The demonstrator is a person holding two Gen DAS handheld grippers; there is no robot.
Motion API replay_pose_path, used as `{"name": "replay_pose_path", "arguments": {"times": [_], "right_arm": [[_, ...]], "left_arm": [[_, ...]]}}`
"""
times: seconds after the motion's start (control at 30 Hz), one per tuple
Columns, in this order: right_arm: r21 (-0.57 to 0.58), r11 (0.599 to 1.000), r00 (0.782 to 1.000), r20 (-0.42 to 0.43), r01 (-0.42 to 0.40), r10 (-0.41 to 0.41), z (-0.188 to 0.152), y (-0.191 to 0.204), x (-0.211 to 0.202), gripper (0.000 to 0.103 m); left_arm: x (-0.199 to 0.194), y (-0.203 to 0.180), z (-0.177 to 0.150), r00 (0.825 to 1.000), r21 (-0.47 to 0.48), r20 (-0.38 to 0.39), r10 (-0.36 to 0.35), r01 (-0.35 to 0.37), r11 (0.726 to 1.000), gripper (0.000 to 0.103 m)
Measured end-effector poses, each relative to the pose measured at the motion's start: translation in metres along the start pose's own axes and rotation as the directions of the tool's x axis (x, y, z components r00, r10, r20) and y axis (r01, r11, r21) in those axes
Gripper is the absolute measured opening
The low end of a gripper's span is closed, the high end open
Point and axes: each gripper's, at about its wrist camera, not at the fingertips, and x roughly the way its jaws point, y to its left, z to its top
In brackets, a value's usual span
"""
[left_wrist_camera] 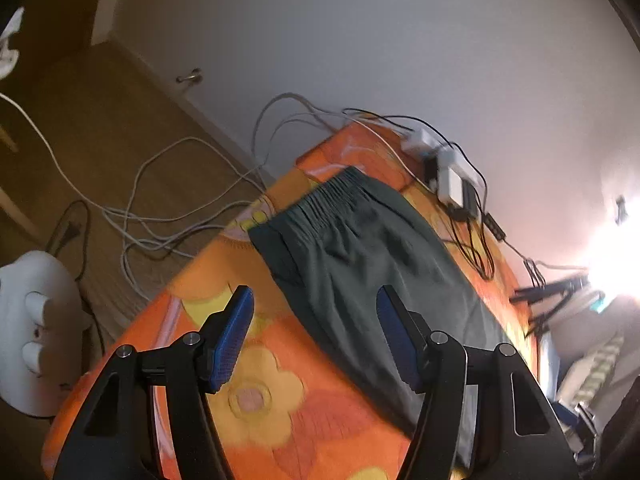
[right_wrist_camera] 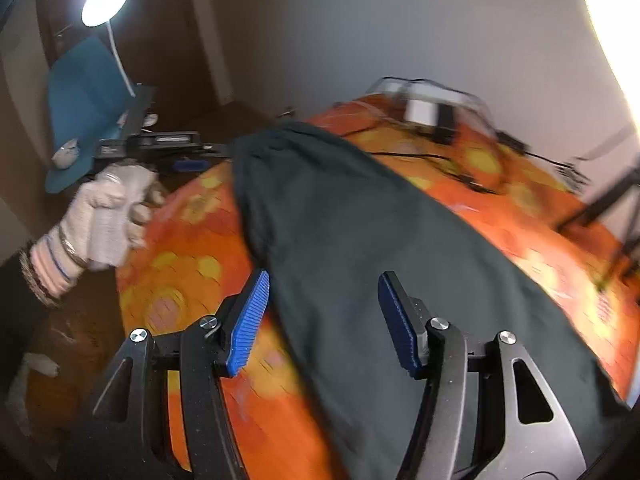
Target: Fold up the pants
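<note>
On the orange table [left_wrist_camera: 256, 392] lie dark pants [left_wrist_camera: 360, 248], with left hand-held gripper [left_wrist_camera: 316, 336] and right hand-held gripper [right_wrist_camera: 324, 320] above them, both gaping, gripping nothing.

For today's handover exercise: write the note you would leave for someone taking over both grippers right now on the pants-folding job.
Left gripper: open, empty, above the table edge beside the pants.
Right gripper: open, empty, over the pants' cloth.
Dark green pants: lying lengthwise on the orange floral tablecloth, legs apparently stacked, elastic waistband at the far end near the cables and chargers.
Done: seemingly the lengthwise fold.
Left: fold crosswise, probably hems toward the waistband, then smooth.
</note>
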Motion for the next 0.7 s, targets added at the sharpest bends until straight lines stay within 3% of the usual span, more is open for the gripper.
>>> {"name": "replay_pose_path", "arguments": {"times": [0.2, 0.5, 0.57, 0.6, 0.63, 0.7], "right_arm": [[0.101, 0.991, 0.995, -0.014, -0.093, 0.094, 0.042, 0.001, 0.037, 0.059], [0.223, 0.969, 0.99, -0.071, -0.105, 0.124, 0.074, -0.005, 0.094, 0.059], [0.221, 0.97, 0.99, -0.073, -0.1, 0.119, 0.079, -0.003, 0.099, 0.059], [0.218, 0.971, 0.991, -0.073, -0.098, 0.116, 0.082, -0.002, 0.102, 0.059], [0.215, 0.972, 0.991, -0.071, -0.094, 0.111, 0.085, -0.001, 0.104, 0.059], [0.216, 0.972, 0.992, -0.069, -0.092, 0.109, 0.094, -0.001, 0.109, 0.059]], "left_arm": [[0.022, 0.014, 0.009, 1.0, -0.032, -0.005, 0.008, -0.008, 0.999, 0.063], [0.033, 0.022, 0.024, 0.998, -0.049, 0.054, -0.008, 0.011, 0.999, 0.063], [0.035, 0.02, 0.024, 0.998, -0.027, 0.07, 0.007, -0.005, 1.0, 0.059], [0.036, 0.018, 0.024, 0.997, -0.013, 0.079, 0.027, -0.026, 1.0, 0.052], [0.038, 0.016, 0.023, 0.996, -0.004, 0.078, 0.035, -0.034, 0.999, 0.038], [0.041, 0.013, 0.022, 0.996, 0.016, 0.077, 0.049, -0.051, 0.999, 0.031]]}}
